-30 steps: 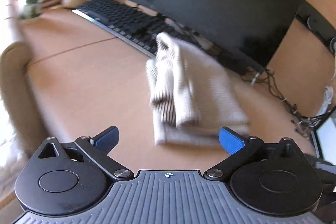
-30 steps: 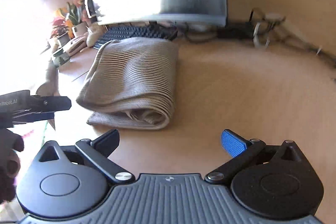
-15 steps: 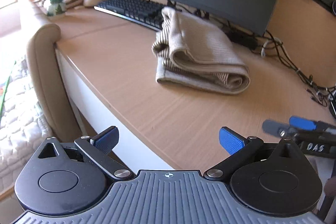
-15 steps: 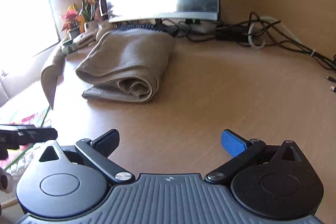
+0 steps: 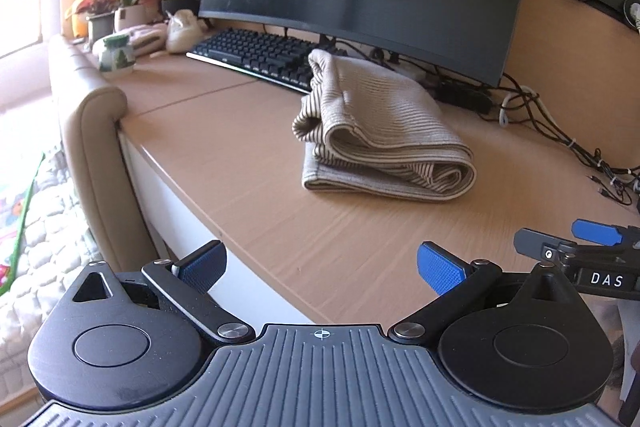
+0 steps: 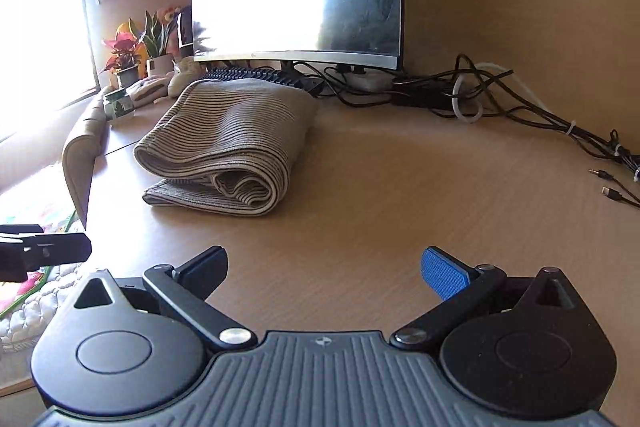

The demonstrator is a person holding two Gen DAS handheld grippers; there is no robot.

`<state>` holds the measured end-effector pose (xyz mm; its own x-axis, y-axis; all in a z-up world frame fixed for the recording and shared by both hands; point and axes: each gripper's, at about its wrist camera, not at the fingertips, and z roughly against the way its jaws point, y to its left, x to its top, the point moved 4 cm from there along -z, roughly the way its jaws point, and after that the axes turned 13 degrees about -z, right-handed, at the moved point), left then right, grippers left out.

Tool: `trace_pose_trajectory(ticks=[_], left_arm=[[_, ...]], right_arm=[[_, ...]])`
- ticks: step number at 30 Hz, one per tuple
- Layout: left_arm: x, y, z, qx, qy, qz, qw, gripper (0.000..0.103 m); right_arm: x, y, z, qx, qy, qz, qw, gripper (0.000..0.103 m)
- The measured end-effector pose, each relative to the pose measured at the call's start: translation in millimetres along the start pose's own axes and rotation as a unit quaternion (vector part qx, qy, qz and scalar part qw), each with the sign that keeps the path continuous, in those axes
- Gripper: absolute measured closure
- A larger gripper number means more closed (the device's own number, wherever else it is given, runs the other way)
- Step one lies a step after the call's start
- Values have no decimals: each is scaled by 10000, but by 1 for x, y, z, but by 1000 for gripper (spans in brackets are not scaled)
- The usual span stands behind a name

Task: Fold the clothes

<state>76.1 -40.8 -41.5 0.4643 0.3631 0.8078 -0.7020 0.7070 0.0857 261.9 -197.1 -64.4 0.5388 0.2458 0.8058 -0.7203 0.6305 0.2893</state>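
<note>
The striped garment [image 5: 384, 143] lies folded on the worktop [image 5: 248, 163], a compact stack of several layers with a rounded roll at its near edge, at about 12 o'clock from the left gripper [image 5: 322, 263] and 11 o'clock from the right gripper [image 6: 324, 267]. Its far end sits just beside, perhaps on, the keyboard [image 5: 256, 55]; the angle leaves that unclear. That is how the task would want it to lie, though one moment cannot tell who folded it.

Both sets of fingers stand wide apart and hold nothing, well short of the cloth and near the worktop's front edge. In the left view the right gripper shows at 3 o'clock.

As a judgement, this fits either a finished fold or a pause before another tuck. The top layer bulges and the edges do not line up squarely, so any further move would call for a pinch through all layers at a corner.

The cloth is a soft ribbed knit, beige with fine dark stripes, limp and likely to slump. The worktop is smooth pale wood laminate, so the stack may slide when pushed.
</note>
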Motion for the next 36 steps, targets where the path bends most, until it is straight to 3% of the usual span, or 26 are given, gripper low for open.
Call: trace_pose_trajectory(ticks=[36], left_arm=[[-11,4,-5,48,237,80,9997,0]], right_arm=[[-6,15,-11,121,343,460,9983,0]])
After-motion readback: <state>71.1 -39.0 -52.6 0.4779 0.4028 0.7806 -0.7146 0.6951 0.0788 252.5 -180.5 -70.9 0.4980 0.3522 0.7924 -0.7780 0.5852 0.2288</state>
